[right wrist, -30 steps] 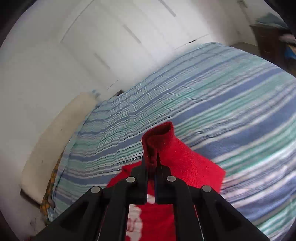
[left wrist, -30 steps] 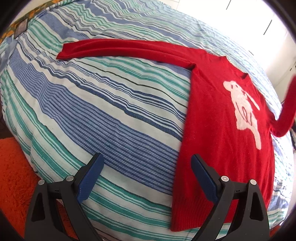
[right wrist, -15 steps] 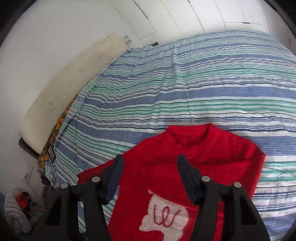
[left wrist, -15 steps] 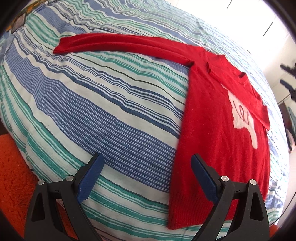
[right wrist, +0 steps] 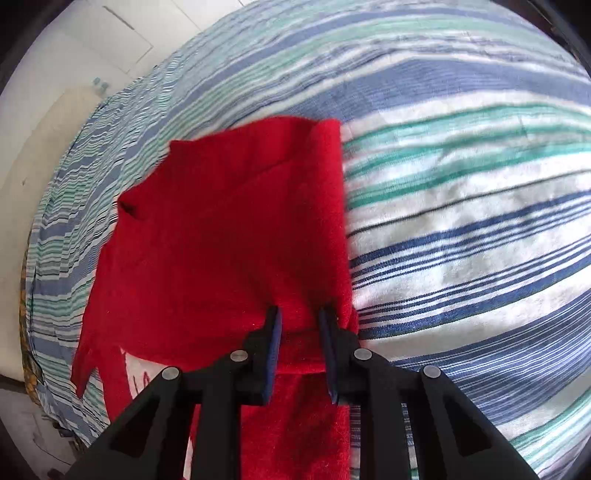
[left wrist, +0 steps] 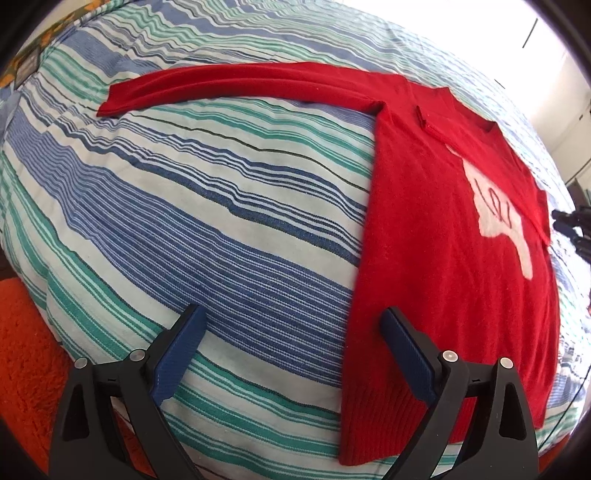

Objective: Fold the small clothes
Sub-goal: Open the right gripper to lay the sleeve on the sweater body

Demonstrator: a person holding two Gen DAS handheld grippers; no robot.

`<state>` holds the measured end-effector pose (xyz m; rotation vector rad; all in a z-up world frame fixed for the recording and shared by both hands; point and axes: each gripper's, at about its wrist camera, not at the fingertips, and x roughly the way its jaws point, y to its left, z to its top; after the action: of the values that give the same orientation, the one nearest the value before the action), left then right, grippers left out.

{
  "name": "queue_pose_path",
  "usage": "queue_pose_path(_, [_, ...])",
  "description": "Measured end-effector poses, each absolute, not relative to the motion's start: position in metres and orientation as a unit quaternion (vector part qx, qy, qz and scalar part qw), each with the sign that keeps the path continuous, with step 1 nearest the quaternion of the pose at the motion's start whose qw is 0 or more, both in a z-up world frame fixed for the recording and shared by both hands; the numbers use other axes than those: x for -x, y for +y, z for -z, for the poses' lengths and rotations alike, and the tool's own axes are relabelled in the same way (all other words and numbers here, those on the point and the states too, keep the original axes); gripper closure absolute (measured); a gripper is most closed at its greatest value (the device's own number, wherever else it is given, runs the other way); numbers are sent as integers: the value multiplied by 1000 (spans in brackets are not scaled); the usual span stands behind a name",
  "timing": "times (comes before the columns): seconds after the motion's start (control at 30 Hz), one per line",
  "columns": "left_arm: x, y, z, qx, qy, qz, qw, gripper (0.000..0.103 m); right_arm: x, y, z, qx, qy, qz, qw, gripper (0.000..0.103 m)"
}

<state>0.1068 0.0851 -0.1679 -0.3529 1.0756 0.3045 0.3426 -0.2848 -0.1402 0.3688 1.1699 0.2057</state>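
Note:
A red sweater [left wrist: 436,236] with a white figure on its chest lies flat on the striped bed [left wrist: 207,206]. One sleeve [left wrist: 236,83] stretches out to the left. The other sleeve lies folded across the body [right wrist: 221,236]. My left gripper [left wrist: 291,332] hovers open over the bed beside the sweater's hem, one finger above the red cloth. My right gripper [right wrist: 299,317] is low over the sweater's right edge. Its jaws are closing, with a narrow gap and red knit showing between the pads; I cannot see them pinch it. It also shows as a dark shape [left wrist: 570,225] in the left wrist view.
An orange rug [left wrist: 22,354] lies past the bed's near edge on the left. White cupboard doors [right wrist: 110,33] and a cream pad [right wrist: 40,147] stand beyond the far side. The striped cover [right wrist: 461,221] runs wide to the right of the sweater.
The right gripper released the lifted sleeve cuff, which now lies folded over the sweater's body. It then dropped down to the sweater's edge, jaws narrower than half a second ago. The left gripper barely moved.

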Motion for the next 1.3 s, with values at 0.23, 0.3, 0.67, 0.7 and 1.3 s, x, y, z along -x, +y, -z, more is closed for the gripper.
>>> queue_pose_path(0.23, [-108,86,173,168,515,-137,829,4,-243,-262,132,-110,541,-214,806,60])
queue_pose_path(0.3, [-108,82,174,158,518,-137,830,4,-216,-266,164,-81,579,-195,787,60])
queue_pose_path(0.67, [-103,80,175,152,519,-136,830,3,-95,-270,130,-90,528,-227,814,50])
queue_pose_path(0.7, [-102,78,176,142,521,-136,830,3,-87,-270,144,-85,549,-220,802,50])
queue_pose_path(1.3, [-96,64,181,99,526,-139,833,1,-58,-279,155,-98,511,-177,836,45])
